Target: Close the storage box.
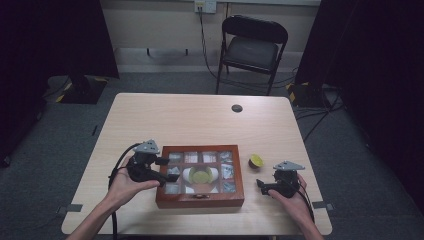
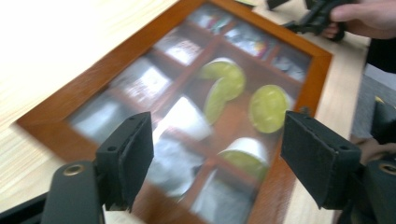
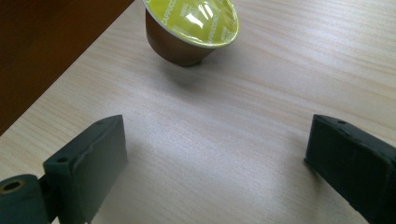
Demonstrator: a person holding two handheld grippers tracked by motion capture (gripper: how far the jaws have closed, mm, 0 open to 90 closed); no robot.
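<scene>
Left hand-held gripper (image 1: 167, 170) at lower left of the high view, jaws spread wide and holding nothing, poised over the left edge of the glass-lidded wooden box (image 1: 200, 197). The box sits at lower centre of the counter (image 1: 200, 120). Right hand-held gripper (image 1: 260, 185) at lower right, jaws likewise apart and empty. Coffee capsule (image 3: 191, 30), green foil lid, brown body, rests tilted on the counter just right of the box, near the right gripper.
</scene>
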